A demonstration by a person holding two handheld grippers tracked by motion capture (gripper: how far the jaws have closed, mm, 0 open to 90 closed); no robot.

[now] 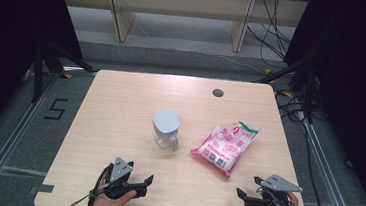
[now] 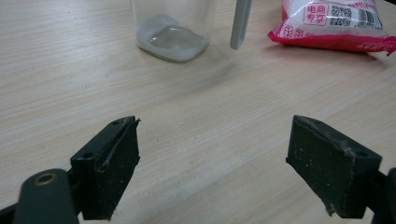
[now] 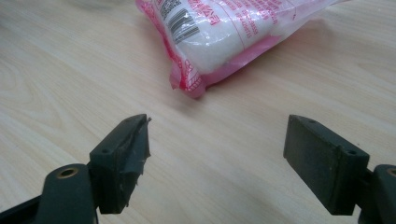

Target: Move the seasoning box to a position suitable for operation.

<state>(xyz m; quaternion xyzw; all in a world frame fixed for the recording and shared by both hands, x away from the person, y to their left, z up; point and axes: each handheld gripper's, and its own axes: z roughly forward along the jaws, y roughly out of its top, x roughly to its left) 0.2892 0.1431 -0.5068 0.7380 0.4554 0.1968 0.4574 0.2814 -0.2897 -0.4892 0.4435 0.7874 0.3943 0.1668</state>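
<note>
Both tools, left tool (image 1: 148, 182) and right tool (image 1: 240, 193), rest wide open and empty at the surface's (image 1: 121, 102) near edge. Bag (image 1: 225, 146) lies at the right tool's eleven o'clock: soft, slippery, best pinched at its sealed end. Jug (image 1: 166, 128) stands beside it, light, rigid, handled.

- Jug (image 1: 165, 128): upright near the middle of the table (image 1: 121, 102).
- Bag (image 1: 225, 146): flat on the table, just right of the jug, apart from it.
- Left gripper (image 1: 147, 182) and right gripper (image 1: 247, 188): at the near edge, before jug and bag.
</note>
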